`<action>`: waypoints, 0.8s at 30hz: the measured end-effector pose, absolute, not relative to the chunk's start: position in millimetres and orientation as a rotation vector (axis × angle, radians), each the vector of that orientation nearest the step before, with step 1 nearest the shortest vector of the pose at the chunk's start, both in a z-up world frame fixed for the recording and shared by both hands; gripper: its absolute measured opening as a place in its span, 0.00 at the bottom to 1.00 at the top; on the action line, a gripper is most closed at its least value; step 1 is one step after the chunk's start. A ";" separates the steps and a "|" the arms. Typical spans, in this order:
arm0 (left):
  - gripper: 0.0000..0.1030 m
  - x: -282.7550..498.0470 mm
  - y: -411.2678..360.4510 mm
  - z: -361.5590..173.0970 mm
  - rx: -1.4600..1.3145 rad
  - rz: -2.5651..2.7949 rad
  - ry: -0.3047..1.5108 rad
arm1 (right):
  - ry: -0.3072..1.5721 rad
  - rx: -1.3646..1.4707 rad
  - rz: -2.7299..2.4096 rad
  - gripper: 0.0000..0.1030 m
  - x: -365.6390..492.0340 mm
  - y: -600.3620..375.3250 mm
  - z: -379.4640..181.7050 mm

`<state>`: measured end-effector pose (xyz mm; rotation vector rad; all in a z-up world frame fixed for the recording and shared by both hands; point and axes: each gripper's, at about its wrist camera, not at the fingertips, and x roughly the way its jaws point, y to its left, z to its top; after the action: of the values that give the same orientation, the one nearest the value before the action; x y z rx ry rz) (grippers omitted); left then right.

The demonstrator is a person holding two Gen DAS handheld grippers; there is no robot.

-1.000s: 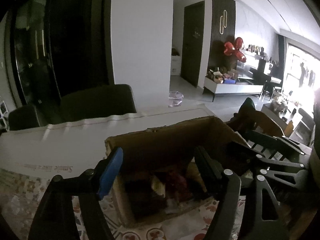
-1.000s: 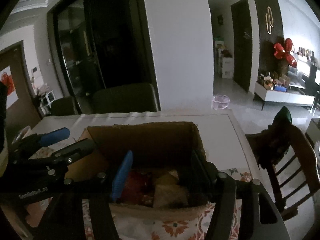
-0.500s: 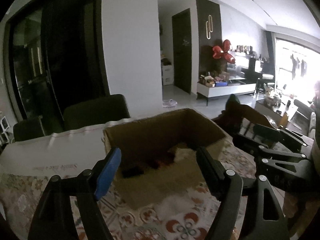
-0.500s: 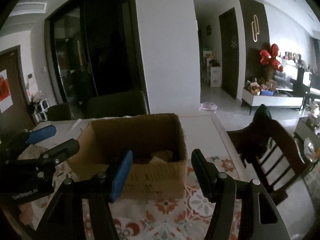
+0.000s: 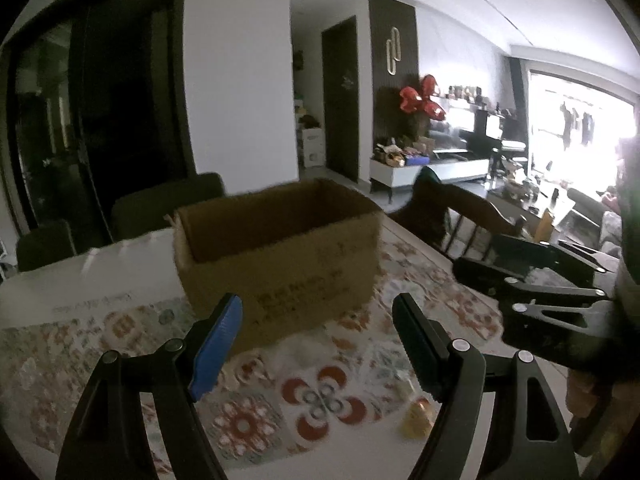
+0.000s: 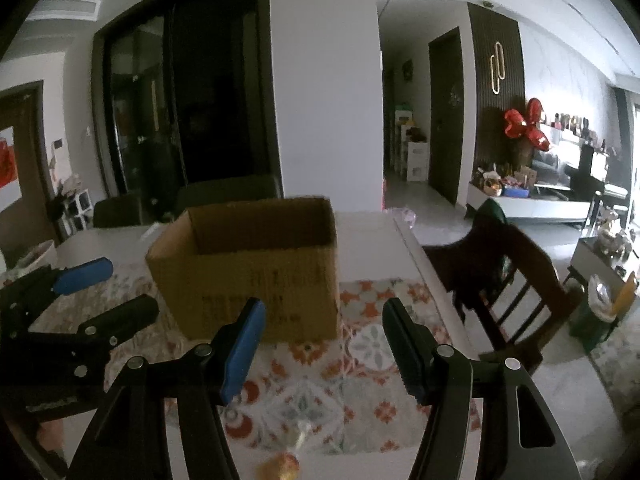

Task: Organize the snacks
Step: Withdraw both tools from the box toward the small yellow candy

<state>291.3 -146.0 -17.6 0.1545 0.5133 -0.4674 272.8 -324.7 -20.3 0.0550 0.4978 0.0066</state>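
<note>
A small yellow-wrapped snack (image 5: 418, 420) lies on the patterned tablecloth (image 5: 320, 396), low beside the left gripper (image 5: 318, 338)'s right finger, outside its wide, empty jaws. The right wrist view shows the snack (image 6: 280, 467) at the bottom edge, below the right gripper (image 6: 324, 348), whose jaws also stand wide and empty. Beyond both stands an open cardboard box (image 5: 280, 256); its contents are hidden.

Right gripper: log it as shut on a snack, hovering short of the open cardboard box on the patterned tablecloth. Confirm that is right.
Not quite. The right gripper is open and holds nothing; the right wrist view shows its jaws spread with only patterned tablecloth between them. The rest stands: it hovers short of the open cardboard box.
</note>
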 end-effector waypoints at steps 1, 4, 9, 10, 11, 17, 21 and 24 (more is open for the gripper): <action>0.75 287.4 -148.2 -22.4 0.158 -0.482 0.520 | 0.509 0.053 0.014 0.60 270.0 -324.6 -24.4; 0.75 277.2 -153.4 -35.0 0.181 -0.490 0.522 | 0.538 0.050 0.037 0.60 261.6 -327.2 -37.8; 0.74 261.6 -163.9 -59.9 0.214 -0.497 0.545 | 0.579 0.045 0.047 0.60 254.3 -332.5 -55.0; 0.74 259.7 -166.3 -66.4 0.213 -0.511 0.563 | 0.586 0.042 0.046 0.60 253.3 -333.2 -58.7; 0.74 259.2 -167.5 -71.0 0.211 -0.519 0.575 | 0.600 0.039 0.048 0.60 252.5 -334.6 -63.6; 0.71 255.7 -181.4 -103.1 0.220 -0.583 0.656 | 0.675 0.052 0.076 0.60 253.3 -336.0 -90.7; 0.68 258.8 -189.4 -119.6 0.214 -0.621 0.716 | 0.720 0.073 0.095 0.59 258.1 -336.7 -104.9; 0.68 259.3 -195.1 -129.5 0.218 -0.644 0.742 | 0.745 0.089 0.100 0.59 263.2 -338.2 -113.9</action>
<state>259.3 -195.1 -129.5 0.2183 0.7419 -0.6440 263.2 -338.2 -113.9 0.0892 0.7448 0.1000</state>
